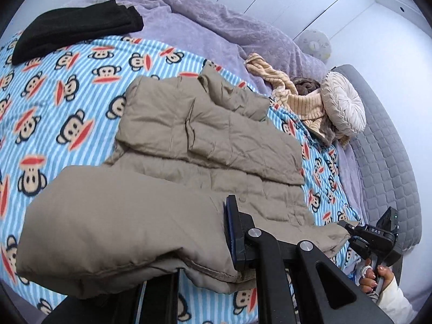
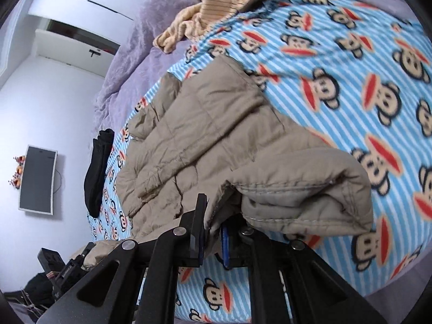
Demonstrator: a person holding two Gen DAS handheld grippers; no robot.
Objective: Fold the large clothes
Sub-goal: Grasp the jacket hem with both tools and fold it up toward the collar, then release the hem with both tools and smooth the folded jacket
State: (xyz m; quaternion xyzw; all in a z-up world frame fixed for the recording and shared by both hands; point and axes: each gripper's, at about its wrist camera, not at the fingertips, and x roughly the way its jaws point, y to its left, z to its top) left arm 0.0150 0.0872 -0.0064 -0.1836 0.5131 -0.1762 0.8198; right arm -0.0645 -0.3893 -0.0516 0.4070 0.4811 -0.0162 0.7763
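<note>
Midway across a bed covered by a blue-striped monkey-print blanket, a tan quilted jacket lies partly folded, its upper half flat on the blanket and its near hem lifted. At the near edge, the left hand-held gripper is clenched on a thick fold of the jacket, whose padded cloth bulges out to the left of the blue-padded finger. To the right, the right hand-held gripper is clamped on the opposite corner of the hem, with a stitched edge of cloth pinched between its two black fingers; in the left wrist view the same tool shows at the jacket's far corner, held by a person's hand in a white sleeve. A black garment lies folded well apart at the far side of the blanket. Near the grey quilted headboard, a ribbed cream sweater is bunched beside a round pleated cushion. A lilac plush cover is rumpled beyond the blanket.
</note>
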